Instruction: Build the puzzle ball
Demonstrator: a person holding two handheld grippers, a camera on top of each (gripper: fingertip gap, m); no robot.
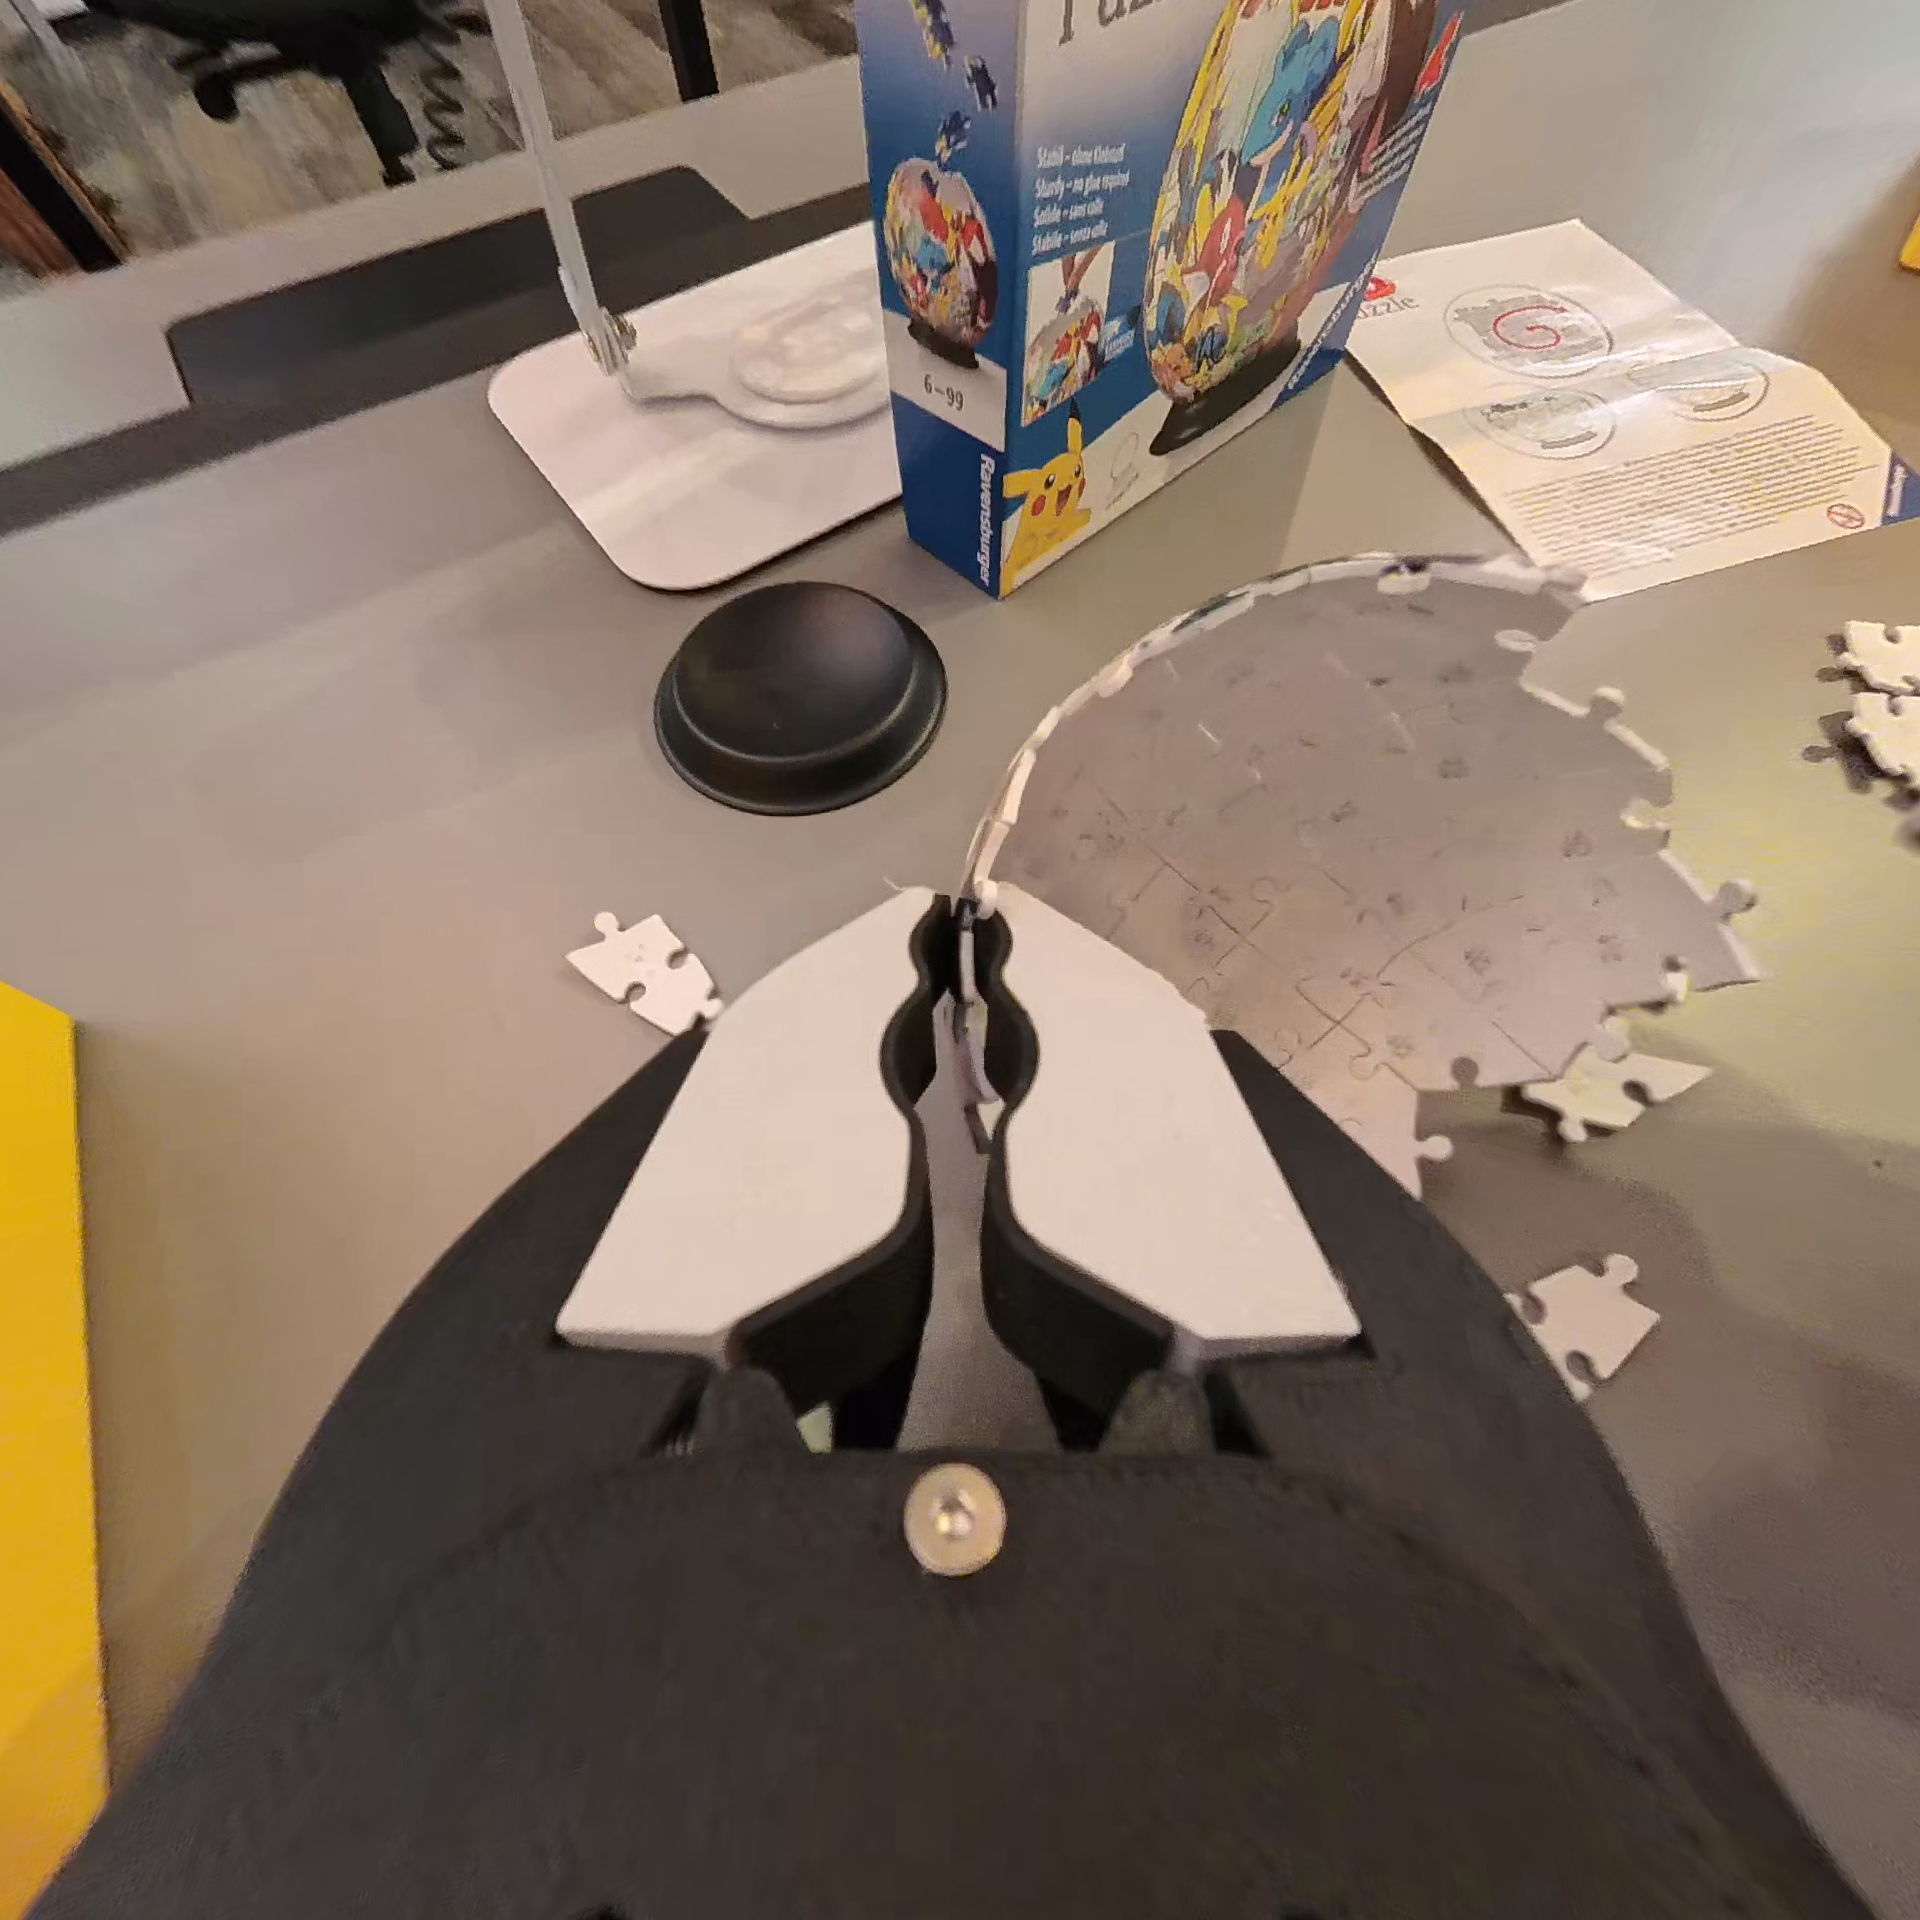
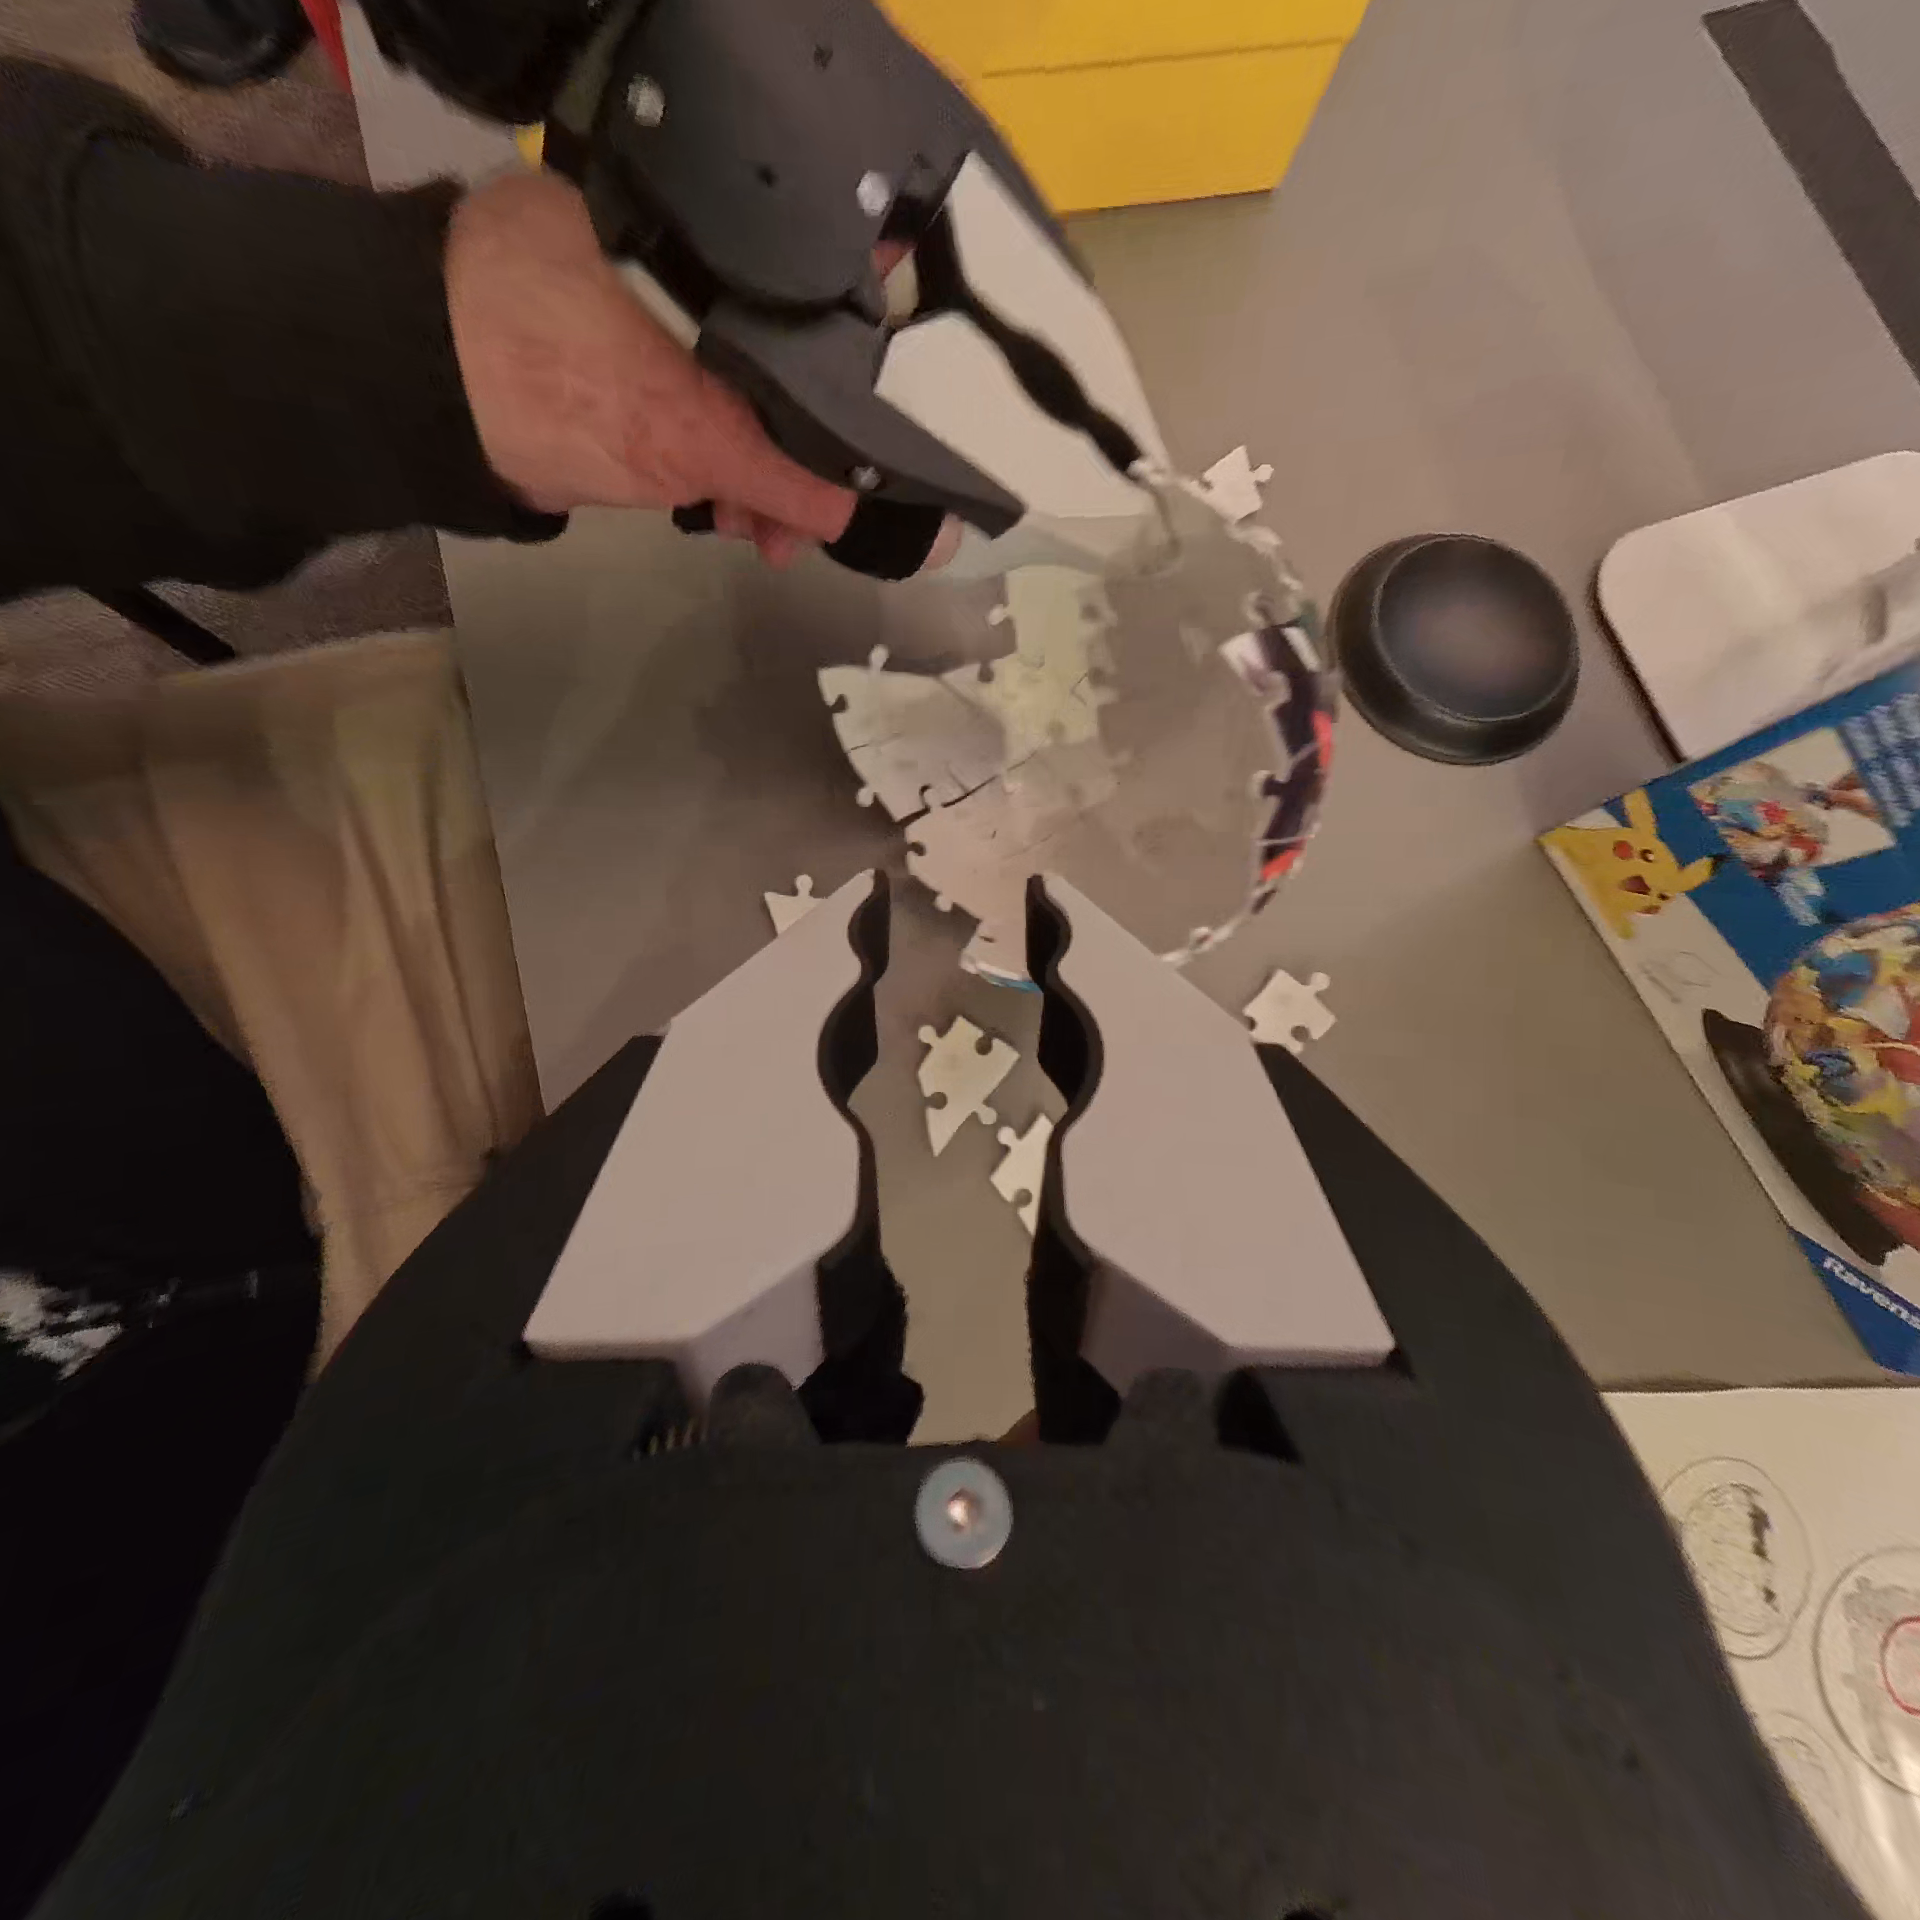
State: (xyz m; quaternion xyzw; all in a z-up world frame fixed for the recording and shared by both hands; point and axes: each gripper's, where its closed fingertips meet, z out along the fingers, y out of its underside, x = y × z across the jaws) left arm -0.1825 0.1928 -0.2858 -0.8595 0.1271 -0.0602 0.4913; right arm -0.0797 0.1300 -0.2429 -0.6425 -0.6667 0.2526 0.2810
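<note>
Left gripper [image 1: 961, 914], its white fingers pinching the rim of my half-built, grey-backed curved puzzle shell [image 1: 1351, 831] above the grey table [image 1: 364, 831], steadies it while my right gripper [image 2: 958, 883], spread and empty, should close gently on a loose white piece [image 2: 961, 1075].

Grey table [image 1: 312, 831], items resting on it.
Black stand [image 1: 800, 707], box [image 1: 1122, 312], leaflet [image 1: 1662, 416], white base plate [image 1: 665, 457], loose pieces [image 1: 649, 971]; yellow block [image 2: 1143, 94] at edge.
</note>
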